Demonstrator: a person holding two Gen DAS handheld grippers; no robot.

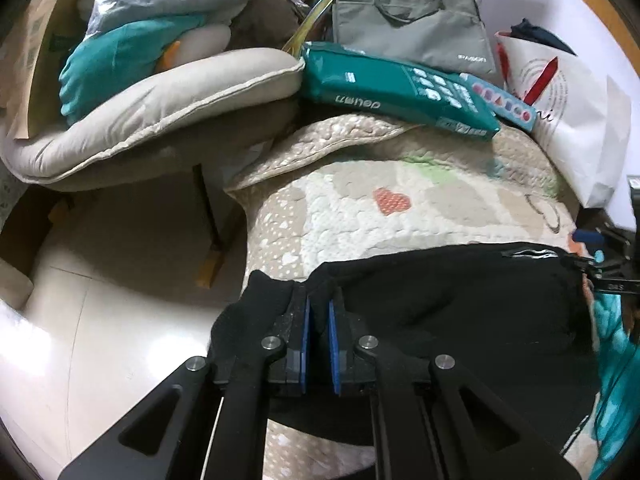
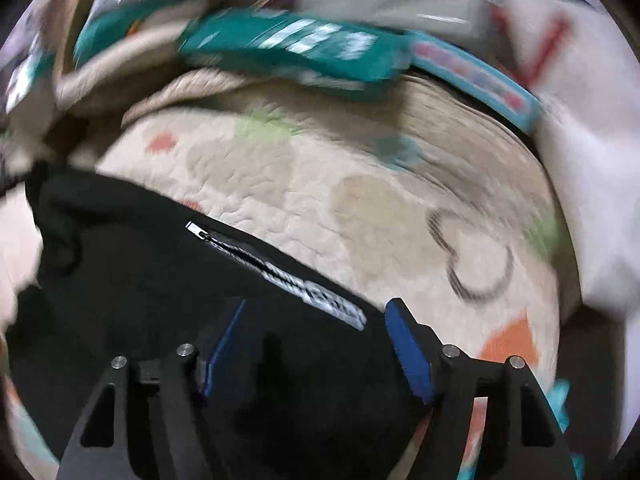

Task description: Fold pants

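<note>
The black pants [image 1: 460,300] lie on a quilted cream blanket [image 1: 360,216] with coloured hearts. My left gripper [image 1: 319,312] is shut on the pants' left edge, with a fold of black fabric pinched between its blue pads. In the blurred right wrist view the pants [image 2: 140,272] spread across the lower left, a silver zipper [image 2: 272,268] running along their upper edge. My right gripper [image 2: 316,320] stands open just above the fabric, blue pads wide apart and not pressing on it. The right gripper also shows at the far right of the left wrist view, by the zipper end [image 1: 600,272].
A teal package [image 1: 396,88] and a narrow blue box [image 1: 500,100] rest at the blanket's far edge, below a grey laptop bag [image 1: 412,28]. A beige cushion [image 1: 152,116] lies left, a white paper bag [image 1: 576,120] right. Pale floor [image 1: 100,320] lies left of the blanket.
</note>
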